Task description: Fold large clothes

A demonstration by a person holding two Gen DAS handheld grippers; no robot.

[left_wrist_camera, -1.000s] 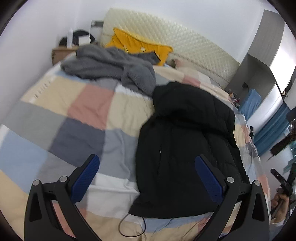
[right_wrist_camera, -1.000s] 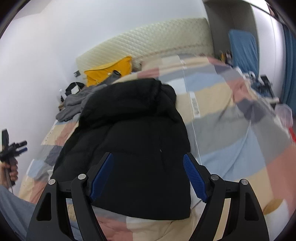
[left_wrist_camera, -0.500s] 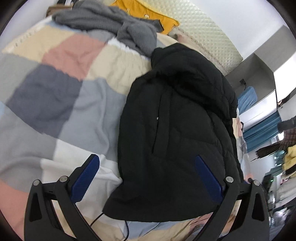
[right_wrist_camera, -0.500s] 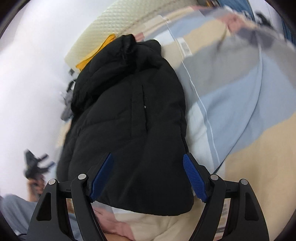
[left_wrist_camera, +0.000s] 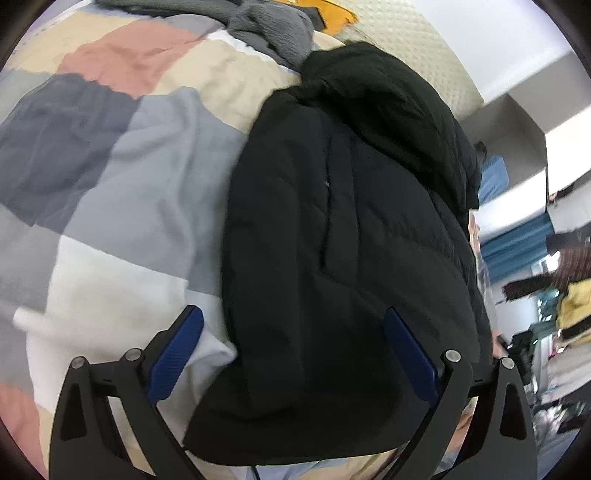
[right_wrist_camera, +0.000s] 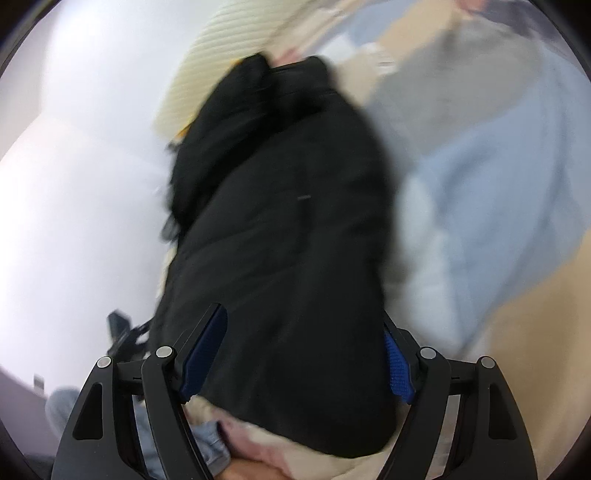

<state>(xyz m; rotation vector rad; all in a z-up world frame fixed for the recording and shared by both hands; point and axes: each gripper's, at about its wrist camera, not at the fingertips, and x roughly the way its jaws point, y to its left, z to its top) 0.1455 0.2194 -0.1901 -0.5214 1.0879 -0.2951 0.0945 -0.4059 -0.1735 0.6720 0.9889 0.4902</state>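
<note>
A black puffer jacket [left_wrist_camera: 347,236] lies lengthwise on the bed, hood at the far end, hem toward me. My left gripper [left_wrist_camera: 295,354] is open and empty, low over the jacket's near left hem corner, its jaws wide apart. In the right wrist view the jacket [right_wrist_camera: 280,236] is blurred. My right gripper [right_wrist_camera: 303,358] is open and empty, its jaws straddling the jacket's near hem.
The jacket lies on a patchwork quilt [left_wrist_camera: 110,155] of grey, blue, pink and cream squares. A grey fleece garment [left_wrist_camera: 273,33] and a yellow garment [left_wrist_camera: 332,11] lie by the cream headboard [left_wrist_camera: 417,48]. The bed's near edge is just below both grippers.
Both grippers have dropped and moved in toward the jacket's near hem, so the jacket now fills both views. Both stayed open.
</note>
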